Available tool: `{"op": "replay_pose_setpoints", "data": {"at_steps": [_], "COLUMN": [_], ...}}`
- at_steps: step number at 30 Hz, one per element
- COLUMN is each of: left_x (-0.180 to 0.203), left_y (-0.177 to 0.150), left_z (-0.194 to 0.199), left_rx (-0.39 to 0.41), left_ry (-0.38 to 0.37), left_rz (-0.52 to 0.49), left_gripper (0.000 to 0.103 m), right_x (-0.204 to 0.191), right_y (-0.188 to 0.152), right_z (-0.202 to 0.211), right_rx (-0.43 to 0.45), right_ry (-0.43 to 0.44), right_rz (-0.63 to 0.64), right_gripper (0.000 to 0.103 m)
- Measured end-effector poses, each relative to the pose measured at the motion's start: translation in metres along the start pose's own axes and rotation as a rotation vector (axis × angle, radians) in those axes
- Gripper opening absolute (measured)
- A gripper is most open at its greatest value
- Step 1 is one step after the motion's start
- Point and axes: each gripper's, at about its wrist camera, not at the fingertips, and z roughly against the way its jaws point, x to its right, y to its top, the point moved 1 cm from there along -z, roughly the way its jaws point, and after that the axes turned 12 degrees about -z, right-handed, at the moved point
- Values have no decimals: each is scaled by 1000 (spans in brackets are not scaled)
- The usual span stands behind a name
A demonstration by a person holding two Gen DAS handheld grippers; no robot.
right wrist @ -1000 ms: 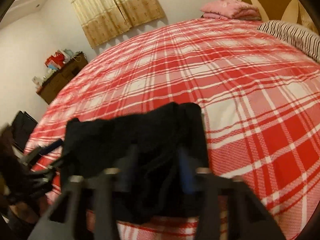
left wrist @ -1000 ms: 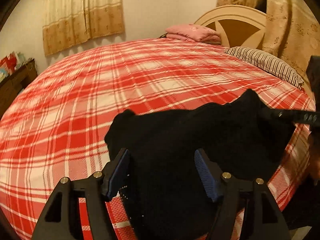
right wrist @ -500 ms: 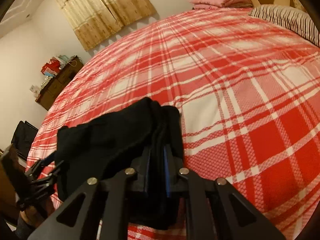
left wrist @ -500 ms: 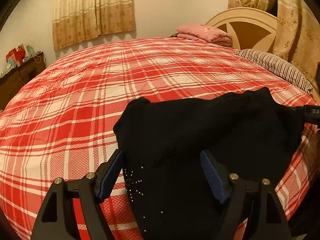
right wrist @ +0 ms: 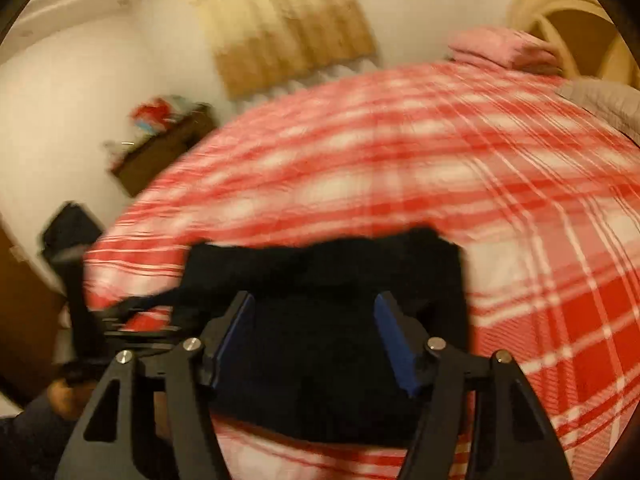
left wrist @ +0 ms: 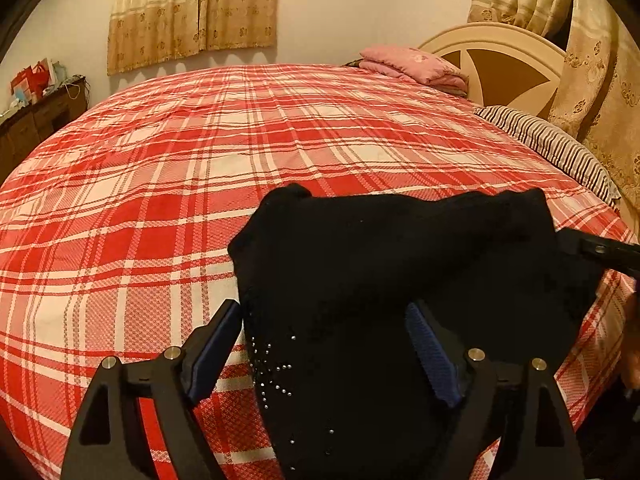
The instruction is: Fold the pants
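The black pants (left wrist: 400,272) lie folded in a bundle on the red plaid bed (left wrist: 200,152) near its front edge, with small silver studs on the near part. My left gripper (left wrist: 324,344) is open, its blue pads on either side of the near part of the pants. The right gripper shows at the right edge of this view (left wrist: 608,254), beside the bundle. In the blurred right wrist view my right gripper (right wrist: 314,332) is open just above the pants (right wrist: 340,280), holding nothing. The left gripper (right wrist: 80,312) shows at the far left.
A pink folded blanket (left wrist: 412,64) and a striped pillow (left wrist: 548,144) lie by the cream headboard (left wrist: 500,60). A dark dresser (left wrist: 36,116) with clutter stands at the left wall. Curtains (left wrist: 192,8) hang behind the bed.
My right gripper has opened and let go of the pants fold, and is moving fast. My left gripper has stayed open over the bundle.
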Motion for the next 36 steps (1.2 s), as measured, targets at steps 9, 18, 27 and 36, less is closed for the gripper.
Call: {"op": "replay_pose_setpoints", "data": {"at_steps": [9, 18, 27, 36], "left_x": [-8, -10, -15, -41], "left_y": [-3, -6, -4, -15], "left_z": [-6, -4, 16, 9], "left_rx": [-5, -1, 28, 26], "left_ry": [-43, -59, 17, -37], "left_rz": [39, 49, 30, 109], "left_gripper": [89, 91, 91, 91], "right_x": [33, 31, -21, 13], "right_y": [8, 13, 29, 34], "right_z": [-8, 15, 0, -56], "right_rx": [-39, 50, 19, -167], "right_ry": [15, -36, 122, 171], "right_rz": [-80, -68, 65, -75], "right_gripper": [50, 82, 82, 70]}}
